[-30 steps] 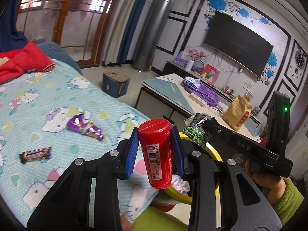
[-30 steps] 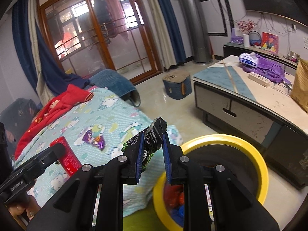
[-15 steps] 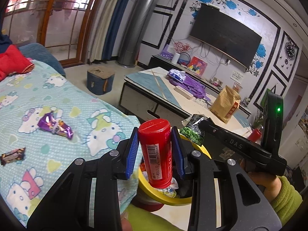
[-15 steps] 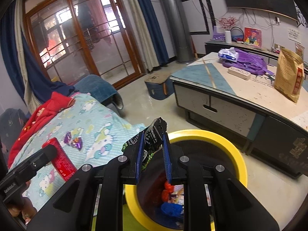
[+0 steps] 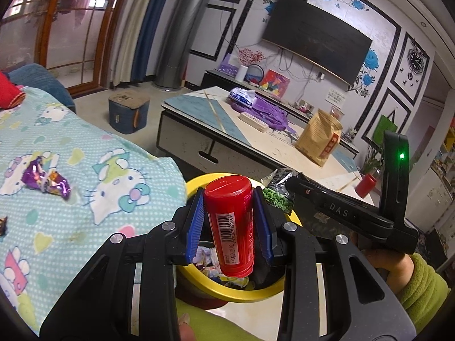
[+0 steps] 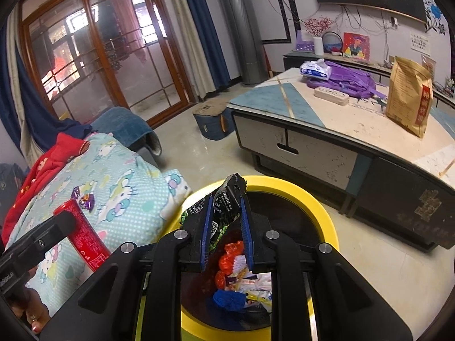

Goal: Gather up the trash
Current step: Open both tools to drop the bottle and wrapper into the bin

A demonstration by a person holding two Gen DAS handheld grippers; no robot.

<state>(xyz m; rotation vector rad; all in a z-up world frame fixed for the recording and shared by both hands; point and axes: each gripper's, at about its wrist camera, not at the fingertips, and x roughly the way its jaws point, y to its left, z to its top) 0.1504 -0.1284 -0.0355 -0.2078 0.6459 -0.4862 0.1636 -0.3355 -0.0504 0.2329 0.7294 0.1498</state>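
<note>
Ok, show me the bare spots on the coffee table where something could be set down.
On the coffee table, the blue corner panel nearest the glass doors lies bare, and so does the pale strip between the white box and the brown paper bag. The far side is crowded: tissue pack and purple bag.

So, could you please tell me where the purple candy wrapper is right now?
In the left wrist view, the purple candy wrapper lies at left on the cartoon-cat blanket, left of the yellow bin.
</note>
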